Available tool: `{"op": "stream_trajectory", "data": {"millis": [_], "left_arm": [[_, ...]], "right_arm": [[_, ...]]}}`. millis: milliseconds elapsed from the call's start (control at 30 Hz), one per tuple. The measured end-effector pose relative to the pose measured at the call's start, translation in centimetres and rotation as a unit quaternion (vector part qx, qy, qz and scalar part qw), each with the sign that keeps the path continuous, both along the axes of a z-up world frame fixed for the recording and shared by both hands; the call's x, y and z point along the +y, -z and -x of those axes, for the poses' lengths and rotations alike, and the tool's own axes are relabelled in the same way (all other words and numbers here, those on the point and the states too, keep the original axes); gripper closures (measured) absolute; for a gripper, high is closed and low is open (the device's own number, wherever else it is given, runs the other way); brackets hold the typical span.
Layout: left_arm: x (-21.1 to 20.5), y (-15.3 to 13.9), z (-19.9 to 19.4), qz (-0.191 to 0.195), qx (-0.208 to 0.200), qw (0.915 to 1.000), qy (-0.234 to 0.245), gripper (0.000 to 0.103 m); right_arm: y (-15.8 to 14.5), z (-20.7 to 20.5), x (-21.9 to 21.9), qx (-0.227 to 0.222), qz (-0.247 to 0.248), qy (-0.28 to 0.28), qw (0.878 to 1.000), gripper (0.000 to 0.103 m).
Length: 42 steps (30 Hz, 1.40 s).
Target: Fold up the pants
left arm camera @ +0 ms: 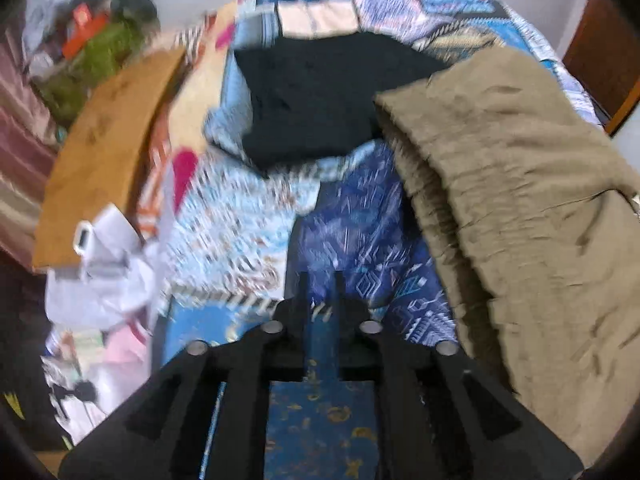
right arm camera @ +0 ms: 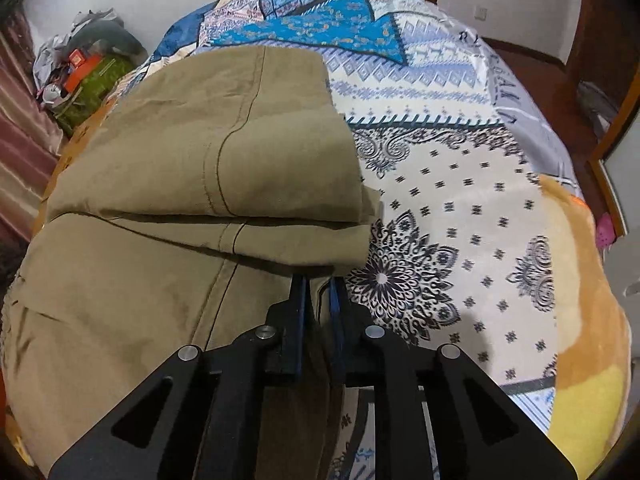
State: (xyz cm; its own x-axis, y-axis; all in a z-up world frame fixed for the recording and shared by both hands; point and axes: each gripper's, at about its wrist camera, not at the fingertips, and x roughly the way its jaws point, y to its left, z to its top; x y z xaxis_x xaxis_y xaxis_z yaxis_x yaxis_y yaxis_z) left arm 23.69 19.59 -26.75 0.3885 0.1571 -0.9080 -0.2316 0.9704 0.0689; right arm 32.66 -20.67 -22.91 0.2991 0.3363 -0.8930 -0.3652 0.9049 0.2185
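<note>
On the patterned bedspread (right arm camera: 460, 184) the khaki pants (right arm camera: 192, 184) lie folded over, their right edge just left of my right gripper (right arm camera: 319, 292). Its fingers are clamped on a pinch of khaki cloth. My left gripper (left arm camera: 322, 292) has its fingers nearly together with nothing between them, over bare bedspread left of the pants; that view is blurred. Risk: a thin pinch could slip and undo the top fold. Dark garment (left arm camera: 320, 92) lies beyond; wooden board (left arm camera: 104, 152) at the left edge. Open room lies rightward.
</note>
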Motion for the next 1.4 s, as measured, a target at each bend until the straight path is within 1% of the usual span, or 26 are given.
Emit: {"op": "stream_trajectory", "data": {"millis": [33, 67, 133, 200, 233, 267, 333, 400, 467, 500, 567, 667, 733, 767, 800, 833, 867, 933, 967, 1000, 1033, 1133, 1167, 1233, 1300, 1400], "left_arm": [[0.0, -1.0, 0.1, 0.001, -0.012, 0.9999, 0.004, 0.075], [-0.1, -1.7, 0.1, 0.001, -0.021, 0.9998, 0.006, 0.069], [0.0, -3.8, -0.1, 0.002, -0.053, 0.9985, 0.011, 0.045], [-0.5, -5.6, -0.7, 0.012, -0.085, 0.9961, 0.019, 0.035], [-0.9, -6.1, -1.3, 0.02, -0.092, 0.9952, 0.024, 0.03], [-1.2, -6.4, -2.0, 0.031, -0.098, 0.9942, 0.029, 0.028], [-2.1, -6.6, -3.0, 0.048, -0.103, 0.9929, 0.037, 0.021], [-2.6, -6.4, -4.2, 0.053, -0.101, 0.9926, 0.042, 0.02], [-3.2, -5.8, -5.5, 0.05, -0.088, 0.9937, 0.049, 0.017], [-3.5, -5.2, -6.2, 0.05, -0.078, 0.9943, 0.052, 0.01], [-3.8, -3.4, -7.4, 0.053, -0.047, 0.9962, 0.05, 0.009], [-4.0, -0.6, -8.7, 0.085, 0.001, 0.9953, 0.047, 0.009], [-3.8, 0.3, -9.0, 0.1, 0.004, 0.9939, 0.045, 0.009], [-3.8, 0.4, -9.0, 0.103, 0.001, 0.9936, 0.046, 0.009], [-3.7, 0.4, -8.9, 0.105, -0.003, 0.9934, 0.048, 0.009], [-3.7, 0.3, -8.9, 0.102, -0.007, 0.9935, 0.048, 0.009], [-3.7, 0.3, -8.9, 0.094, -0.012, 0.9945, 0.045, 0.009], [-3.8, 0.3, -8.8, 0.068, -0.022, 0.9966, 0.041, 0.013], [-3.9, 0.4, -8.8, 0.059, -0.026, 0.9969, 0.045, 0.015], [-4.2, 0.3, -8.6, 0.049, -0.033, 0.9969, 0.051, 0.019], [-4.4, 0.1, -8.6, 0.039, -0.037, 0.9972, 0.053, 0.02], [-5.3, -0.3, -8.2, -0.02, -0.051, 0.9974, 0.046, 0.022], [-5.3, -0.4, -8.2, -0.027, -0.051, 0.9976, 0.039, 0.022], [-5.0, -0.3, -8.3, -0.026, -0.048, 0.9982, 0.027, 0.022], [-4.3, 0.0, -8.7, -0.014, -0.044, 0.9988, 0.016, 0.021], [-4.4, 0.6, -9.0, -0.012, -0.034, 0.999, 0.025, 0.02]], "right_arm": [[-0.3, 0.1, -0.1, -0.002, 0.007, 0.001, 1.0, 0.09], [-0.5, 0.3, -0.1, -0.003, 0.011, 0.001, 1.0, 0.087], [-1.4, 0.6, -0.3, -0.012, 0.015, 0.0, 1.0, 0.08], [-2.5, 1.1, -0.5, -0.033, 0.011, 0.0, 0.999, 0.064], [-3.2, 1.2, -0.5, -0.046, 0.008, 0.0, 0.999, 0.059], [-3.9, 1.3, -0.6, -0.06, 0.004, -0.001, 0.998, 0.052], [-4.8, 1.1, -0.5, -0.077, -0.005, -0.003, 0.997, 0.047], [-5.6, 0.6, -0.3, -0.09, -0.017, -0.006, 0.996, 0.039], [-5.8, -0.1, -0.1, -0.103, -0.025, -0.003, 0.994, 0.033], [-5.7, -0.7, -0.1, -0.11, -0.03, 0.002, 0.994, 0.03], [-5.1, -1.2, 0.0, -0.112, -0.036, 0.006, 0.993, 0.029], [-2.8, -2.9, 0.5, -0.085, -0.033, 0.003, 0.996, 0.029], [-1.5, -3.7, 0.8, -0.065, -0.041, -0.002, 0.997, 0.029], [-0.9, -4.2, 1.1, -0.055, -0.05, -0.008, 0.997, 0.032], [-0.8, -4.2, 1.3, -0.052, -0.059, -0.014, 0.997, 0.04], [-0.7, -4.3, 1.5, -0.05, -0.068, -0.024, 0.996, 0.043], [-0.6, -4.4, 1.8, -0.049, -0.065, -0.029, 0.996, 0.047], [-0.3, -4.4, 2.7, -0.051, -0.054, -0.047, 0.996, 0.061], [-0.2, -4.4, 3.0, -0.054, -0.046, -0.051, 0.996, 0.075], [-0.1, -4.4, 3.3, -0.061, -0.029, -0.051, 0.996, 0.083], [-0.1, -4.3, 3.6, -0.064, -0.019, -0.056, 0.996, 0.084], [-0.2, -4.1, 4.2, -0.084, 0.011, -0.066, 0.994, 0.088], [-0.2, -4.0, 4.5, -0.093, 0.023, -0.07, 0.993, 0.089], [-0.1, -3.8, 4.7, -0.1, 0.036, -0.071, 0.992, 0.09], [0.3, -4.3, 4.5, -0.087, 0.032, -0.06, 0.994, 0.09], [0.5, -4.4, 4.5, -0.071, 0.028, -0.049, 0.996, 0.09]]}}
